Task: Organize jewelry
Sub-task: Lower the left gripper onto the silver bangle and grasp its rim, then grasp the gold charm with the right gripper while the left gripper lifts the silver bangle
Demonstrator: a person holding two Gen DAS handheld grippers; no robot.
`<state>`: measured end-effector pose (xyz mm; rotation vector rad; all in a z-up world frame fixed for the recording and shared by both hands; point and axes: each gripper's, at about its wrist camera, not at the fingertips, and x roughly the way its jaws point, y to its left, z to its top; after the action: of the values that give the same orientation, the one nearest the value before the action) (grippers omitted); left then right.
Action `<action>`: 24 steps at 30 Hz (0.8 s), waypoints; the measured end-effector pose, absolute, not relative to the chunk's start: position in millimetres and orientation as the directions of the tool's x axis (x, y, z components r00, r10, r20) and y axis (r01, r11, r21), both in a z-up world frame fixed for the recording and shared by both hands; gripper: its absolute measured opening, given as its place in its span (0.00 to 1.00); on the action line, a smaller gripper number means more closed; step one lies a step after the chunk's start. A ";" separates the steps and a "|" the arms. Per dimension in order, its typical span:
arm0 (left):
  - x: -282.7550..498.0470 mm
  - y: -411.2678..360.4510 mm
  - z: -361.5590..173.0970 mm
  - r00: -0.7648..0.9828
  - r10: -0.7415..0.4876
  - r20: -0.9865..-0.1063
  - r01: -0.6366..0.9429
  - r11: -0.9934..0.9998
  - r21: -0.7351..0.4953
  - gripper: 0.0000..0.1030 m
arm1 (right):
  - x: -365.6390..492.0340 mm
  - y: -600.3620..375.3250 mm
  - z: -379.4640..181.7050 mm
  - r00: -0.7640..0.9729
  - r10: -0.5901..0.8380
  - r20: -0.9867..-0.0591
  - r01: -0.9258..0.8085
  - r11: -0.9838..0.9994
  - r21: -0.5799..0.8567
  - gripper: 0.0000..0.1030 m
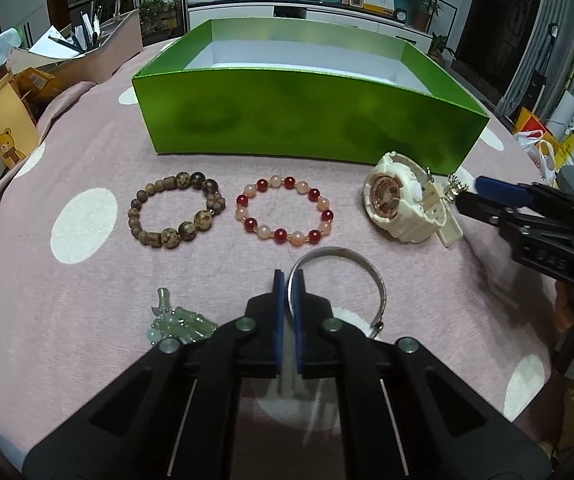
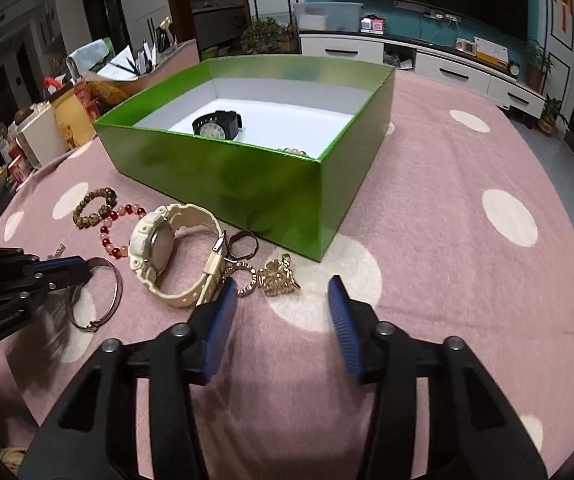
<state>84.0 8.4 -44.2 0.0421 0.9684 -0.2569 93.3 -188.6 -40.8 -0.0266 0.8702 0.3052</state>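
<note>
Down on the pink polka-dot tablecloth (image 2: 427,208), the left gripper (image 1: 289,280) is pinching the rim of a silver bangle (image 1: 371,276), its blue pads (image 1: 298,300) drawn nearly together on the thin metal. Off to the side, the right gripper (image 2: 283,292) is hovering with its fingers spread wide and nothing between them, its left pad sitting just beside the strap of a cream watch (image 2: 175,256) that is lying on its edge. Just past those fingertips, a sparkly ring (image 2: 247,278), a gold ornament (image 2: 279,276) and a dark ring (image 2: 243,244) are crowding the near corner of the green box (image 2: 223,176). Inside that open box, a black watch (image 2: 217,122) is resting on the white floor, and a few pinkish beads (image 2: 295,152) are peeking over the near wall. From the left wrist view, a brown wooden bead bracelet (image 1: 175,210) and a red and pink bead bracelet (image 1: 285,210) are lying side by side between the gripper and the box, apart from each other, while a pale green jade piece (image 1: 175,320) is sitting just left of the left gripper. Beyond the box, at the table's far left edge, a paper bag printed with a bear (image 1: 5,128) and a pen holder (image 1: 99,40) are standing among clutter.
</note>
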 end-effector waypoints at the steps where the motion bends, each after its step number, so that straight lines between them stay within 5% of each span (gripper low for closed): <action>1: 84.1 9.0 -44.2 0.539 -0.198 -0.819 0.232 0.969 -0.082 0.04 | 94.7 -187.4 -41.9 0.601 0.249 -0.759 -0.276 0.956 0.096 0.44; 8: 85.1 12.1 -45.0 0.535 -0.213 -0.818 0.227 0.968 -0.104 0.04 | 101.5 -181.6 -43.7 0.595 0.259 -0.761 -0.297 0.951 0.091 0.23; 24: 81.2 16.4 -21.5 0.578 -0.221 -0.786 0.213 0.970 -0.116 0.04 | 72.3 -194.5 -9.6 0.660 0.302 -0.688 -0.300 0.946 0.127 0.22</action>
<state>81.2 16.4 -21.5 -0.0089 0.9202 -0.2539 72.3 -194.5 -9.6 0.0030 0.7787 0.3402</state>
